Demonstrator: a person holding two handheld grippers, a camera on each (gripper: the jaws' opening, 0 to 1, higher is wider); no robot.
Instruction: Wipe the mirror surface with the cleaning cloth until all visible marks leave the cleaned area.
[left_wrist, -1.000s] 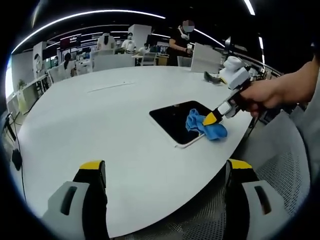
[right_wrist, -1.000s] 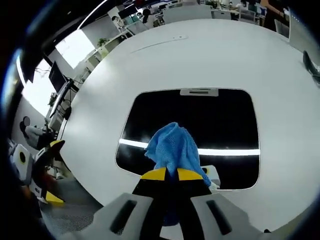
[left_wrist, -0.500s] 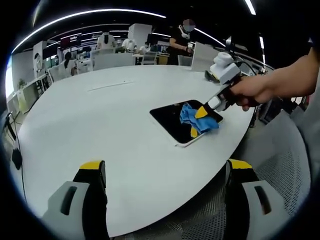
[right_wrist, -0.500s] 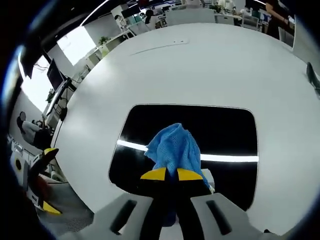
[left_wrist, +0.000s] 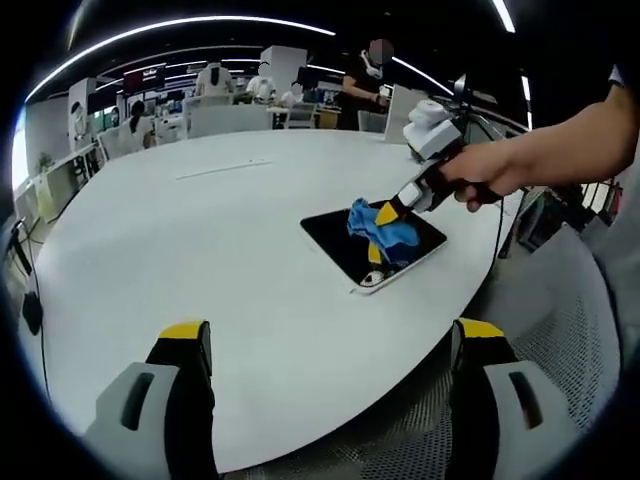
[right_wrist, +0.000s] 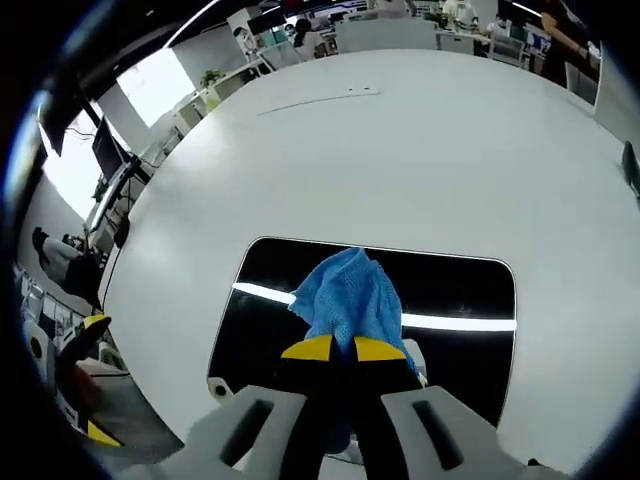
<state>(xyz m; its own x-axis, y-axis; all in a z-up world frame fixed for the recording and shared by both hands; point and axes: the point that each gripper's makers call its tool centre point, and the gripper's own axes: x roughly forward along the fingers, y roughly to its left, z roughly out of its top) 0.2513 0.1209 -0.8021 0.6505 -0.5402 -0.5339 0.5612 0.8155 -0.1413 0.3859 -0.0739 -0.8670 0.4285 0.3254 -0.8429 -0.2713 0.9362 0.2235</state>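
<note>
Pushed farther across the glass than a second ago, the right gripper (right_wrist: 335, 348) pinches one blue cleaning cloth (right_wrist: 345, 300) between its closed yellow-tipped jaws and presses it onto the mirror (right_wrist: 455, 290). In the left gripper view that same right gripper (left_wrist: 384, 211), held by a person's hand (left_wrist: 478, 180), now sits over the middle of the dark panel rather than at its near edge, with the cloth (left_wrist: 380, 228) bunched beneath it. The single mirror (left_wrist: 335, 240) lies flat near the rim of one large white round table (left_wrist: 180, 240), a bright ceiling strip reflected across it. The left gripper (left_wrist: 330, 335) waits well apart from the mirror, jaws spread wide over bare tabletop and gripping nothing. Beyond the table, several people (left_wrist: 362, 75) stand among desks. No writing can be read.
</note>
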